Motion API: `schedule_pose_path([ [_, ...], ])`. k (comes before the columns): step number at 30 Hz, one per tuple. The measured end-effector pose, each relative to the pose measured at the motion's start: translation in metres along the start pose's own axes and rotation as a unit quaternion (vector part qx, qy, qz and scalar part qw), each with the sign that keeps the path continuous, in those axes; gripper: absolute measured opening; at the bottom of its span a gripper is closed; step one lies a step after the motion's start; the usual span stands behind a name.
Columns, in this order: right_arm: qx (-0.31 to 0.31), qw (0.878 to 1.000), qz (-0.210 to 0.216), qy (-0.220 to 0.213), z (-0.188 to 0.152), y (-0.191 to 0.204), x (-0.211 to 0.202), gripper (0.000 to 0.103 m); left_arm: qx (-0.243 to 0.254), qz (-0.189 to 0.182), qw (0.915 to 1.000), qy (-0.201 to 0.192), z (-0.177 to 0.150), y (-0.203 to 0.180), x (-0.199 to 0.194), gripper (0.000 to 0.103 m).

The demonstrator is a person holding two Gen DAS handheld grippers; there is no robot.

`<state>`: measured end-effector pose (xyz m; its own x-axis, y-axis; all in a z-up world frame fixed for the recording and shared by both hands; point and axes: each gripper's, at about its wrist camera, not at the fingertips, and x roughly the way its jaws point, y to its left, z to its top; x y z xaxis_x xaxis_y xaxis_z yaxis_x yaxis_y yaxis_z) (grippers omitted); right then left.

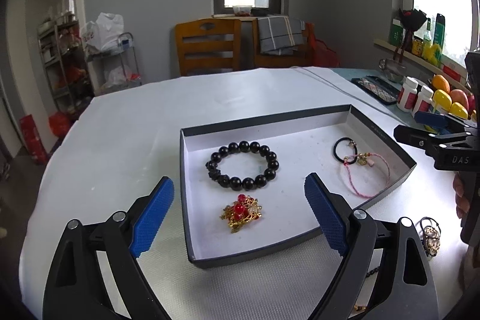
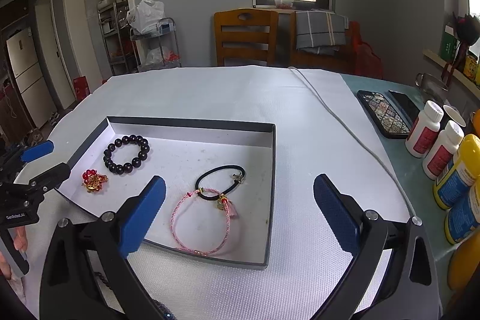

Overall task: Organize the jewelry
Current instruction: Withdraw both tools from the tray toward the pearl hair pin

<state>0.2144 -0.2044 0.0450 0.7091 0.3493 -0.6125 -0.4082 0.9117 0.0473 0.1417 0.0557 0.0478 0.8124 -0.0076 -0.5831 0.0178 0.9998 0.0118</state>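
Hovering: both tools, left tool (image 1: 239, 212) and right tool (image 2: 239, 213), wide open, empty; hair tie (image 1: 431, 236) lower right, light, floppy, pinch band.

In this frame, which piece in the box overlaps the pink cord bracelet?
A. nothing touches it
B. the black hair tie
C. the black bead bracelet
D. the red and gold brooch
B: the black hair tie crosses the pink cord bracelet at its top, while the bead bracelet and brooch lie apart at the box's other end.
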Motion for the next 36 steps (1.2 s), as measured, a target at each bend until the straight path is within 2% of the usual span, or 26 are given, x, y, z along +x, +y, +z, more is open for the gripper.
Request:
schedule_pose_path([
  [6, 0.001, 0.999, 0.041, 0.004, -0.001, 0.01, -0.009, 0.097, 0.014, 0.006, 0.9998, -0.017, -0.004, -0.008, -0.034, 0.094],
  [8, 0.004, 0.999, 0.037, 0.014, -0.004, 0.011, -0.016, 0.097, 0.02, -0.002, 0.9996, -0.019, -0.007, -0.008, -0.044, 0.094],
  [11, -0.015, 0.999, 0.034, 0.007, -0.011, 0.012, -0.04, 0.097, 0.026, -0.006, 0.9996, -0.008, -0.013, -0.007, -0.054, 0.095],
  [15, -0.034, 0.999, 0.006, -0.006, -0.029, 0.007, -0.07, 0.097, 0.047, 0.009, 0.9988, 0.002, -0.025, -0.007, -0.064, 0.095],
  [21, -0.018, 1.0, 0.001, 0.005, -0.07, -0.003, -0.086, 0.097, 0.034, -0.012, 0.9993, 0.012, -0.048, 0.001, -0.08, 0.095],
  [26, -0.022, 0.999, 0.015, 0.04, -0.102, -0.001, -0.083, 0.097, 0.046, -0.024, 0.9976, 0.045, -0.075, -0.003, -0.087, 0.095],
  [36, -0.026, 0.996, 0.047, 0.065, -0.124, 0.009, -0.089, 0.097, 0.052, -0.068, 0.9927, 0.085, -0.118, -0.025, -0.094, 0.095],
])
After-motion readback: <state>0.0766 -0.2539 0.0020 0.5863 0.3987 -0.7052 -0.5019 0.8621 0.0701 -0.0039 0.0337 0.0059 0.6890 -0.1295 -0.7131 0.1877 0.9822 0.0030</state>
